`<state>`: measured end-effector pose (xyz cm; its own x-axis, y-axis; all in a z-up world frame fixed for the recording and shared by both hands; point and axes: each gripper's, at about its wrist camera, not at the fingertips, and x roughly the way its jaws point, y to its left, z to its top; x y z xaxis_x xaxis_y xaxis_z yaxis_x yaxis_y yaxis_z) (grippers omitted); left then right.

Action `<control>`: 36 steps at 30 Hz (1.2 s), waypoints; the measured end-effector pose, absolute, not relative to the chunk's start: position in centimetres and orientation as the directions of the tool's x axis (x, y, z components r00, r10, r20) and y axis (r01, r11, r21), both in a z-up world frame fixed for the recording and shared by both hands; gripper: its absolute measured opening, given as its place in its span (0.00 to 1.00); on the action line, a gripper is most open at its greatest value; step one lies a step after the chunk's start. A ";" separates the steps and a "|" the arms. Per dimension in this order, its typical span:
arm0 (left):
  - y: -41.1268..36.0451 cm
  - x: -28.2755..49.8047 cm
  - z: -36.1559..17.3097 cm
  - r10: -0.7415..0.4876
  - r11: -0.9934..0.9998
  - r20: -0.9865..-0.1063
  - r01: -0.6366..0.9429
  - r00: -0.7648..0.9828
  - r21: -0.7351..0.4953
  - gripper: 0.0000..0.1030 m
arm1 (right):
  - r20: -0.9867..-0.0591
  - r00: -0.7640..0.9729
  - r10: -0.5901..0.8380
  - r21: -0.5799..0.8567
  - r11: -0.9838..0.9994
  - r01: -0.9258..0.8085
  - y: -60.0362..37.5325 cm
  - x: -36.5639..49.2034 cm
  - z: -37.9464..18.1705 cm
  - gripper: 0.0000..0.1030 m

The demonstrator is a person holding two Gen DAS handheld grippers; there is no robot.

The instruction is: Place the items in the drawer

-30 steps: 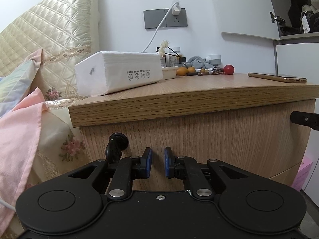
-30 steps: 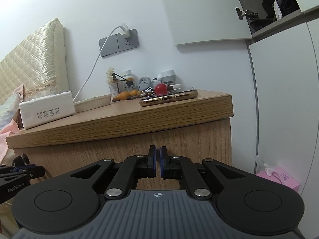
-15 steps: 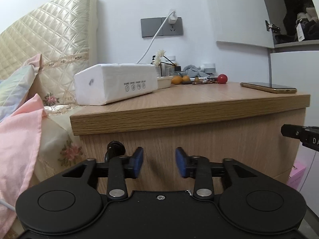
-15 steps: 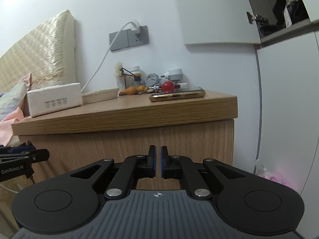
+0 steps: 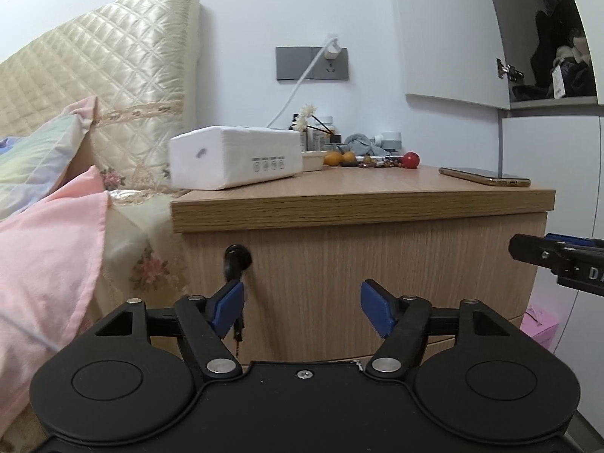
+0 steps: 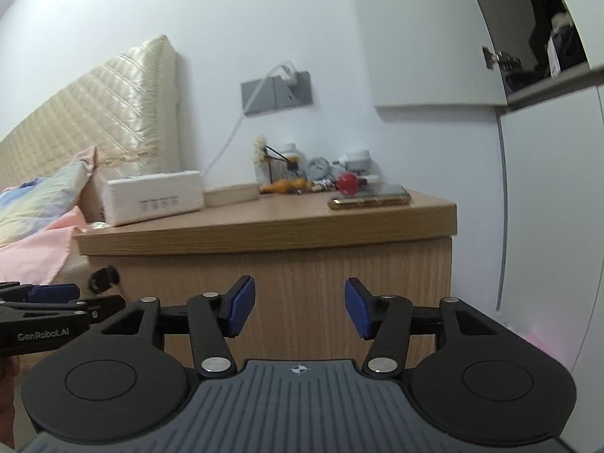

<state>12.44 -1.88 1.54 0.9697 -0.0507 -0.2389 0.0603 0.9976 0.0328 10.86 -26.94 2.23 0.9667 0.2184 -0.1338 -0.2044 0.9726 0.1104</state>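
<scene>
Both units have just spread wide. The left hand-held gripper [image 5: 301, 307], half-parted half a sec ago, is now fully released w/ nothing between its blue pads. The right hand-held gripper [image 6: 300, 307], clenched until a moment ago, has also sprung apart and holds nothing. Both have pulled back a bit from the cabinet too; it sits smaller in frame than before.

Drawer front [image 5: 377, 271] fills the centre of the left view, closed as far as I can tell. A black knob [image 5: 237, 256] w/ a short black cord hanging off it sits at its upper left, just above the left unit's left pad. Whether that's the pull I can't say.

Items are all on the table [image 5: 362, 198], untouched: white tissue pack [image 5: 236, 162] left of centre, gold phone [image 5: 485, 178] at the right edge, red ball [image 5: 411, 159] and small orange fruits [image 5: 339, 158] toward the back wall, plus bottles and clutter behind. In the right view the phone [image 6: 370, 199] lies centre-right, closest to that side's reach.

My read: the spread pads mean prep for grabbing. Likely left goes for the drawer, right for the phone or another item. Nothing is stowed yet, so the task is at its very start. Right view is a bit blurred, prob. from motion.
</scene>
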 end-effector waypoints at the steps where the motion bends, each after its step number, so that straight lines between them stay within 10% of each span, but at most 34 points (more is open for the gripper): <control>1: -1.7 12.2 1.6 -0.047 0.998 -0.235 0.056 0.971 0.030 0.68 | -0.125 0.968 0.219 0.101 0.973 -0.207 -26.8 10.5 2.3 0.56; 23: 0.1 4.5 1.4 -0.070 0.997 -0.156 0.074 0.985 0.023 0.98 | -0.042 0.965 0.260 0.077 0.963 -0.257 -26.2 4.2 2.4 0.88; 36: 0.9 0.9 0.9 -0.057 0.998 -0.118 0.056 0.991 -0.012 0.98 | -0.022 0.964 0.264 0.086 0.961 -0.261 -25.8 1.1 1.7 1.00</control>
<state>0.92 0.92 0.95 0.9914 -0.0569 -0.1182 0.0559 0.9984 -0.0121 1.14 -25.82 1.68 0.9642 0.2642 -0.0225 -0.2614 0.9613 0.0865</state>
